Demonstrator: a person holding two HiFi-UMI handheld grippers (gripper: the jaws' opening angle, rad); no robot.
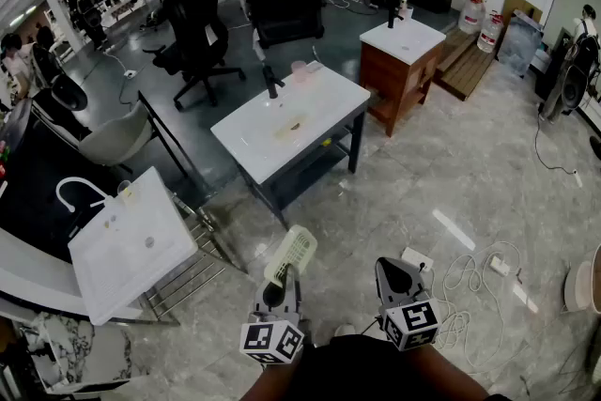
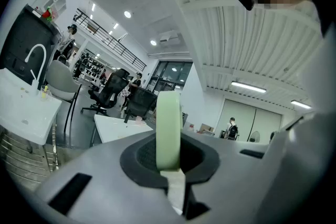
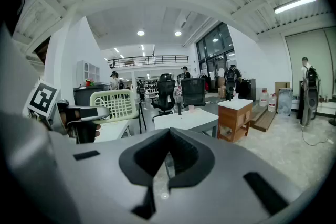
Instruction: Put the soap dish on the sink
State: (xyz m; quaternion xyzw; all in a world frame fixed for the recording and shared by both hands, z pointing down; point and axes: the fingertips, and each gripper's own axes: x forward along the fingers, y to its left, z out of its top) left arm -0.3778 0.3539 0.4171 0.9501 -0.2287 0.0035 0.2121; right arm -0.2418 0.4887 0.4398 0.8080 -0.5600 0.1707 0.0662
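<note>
A pale green slatted soap dish (image 1: pixel 292 253) is held up over the floor, with my left gripper (image 1: pixel 279 288) shut on its lower edge. In the left gripper view the dish (image 2: pixel 169 128) stands edge-on between the closed jaws. My right gripper (image 1: pixel 395 275) hovers beside it to the right, shut, with nothing between its jaws (image 3: pixel 168 165). From the right gripper view the dish (image 3: pixel 116 104) shows at the left. A white sink (image 1: pixel 291 115) with a black tap (image 1: pixel 270 82) stands on a dark frame ahead, apart from both grippers.
A second white sink (image 1: pixel 127 239) with a white tap sits on a rack at the left. A third sink tops a wooden cabinet (image 1: pixel 402 61) at the back. Black office chairs (image 1: pixel 197 23) stand behind. Cables and a power strip (image 1: pixel 470 272) lie on the floor at the right.
</note>
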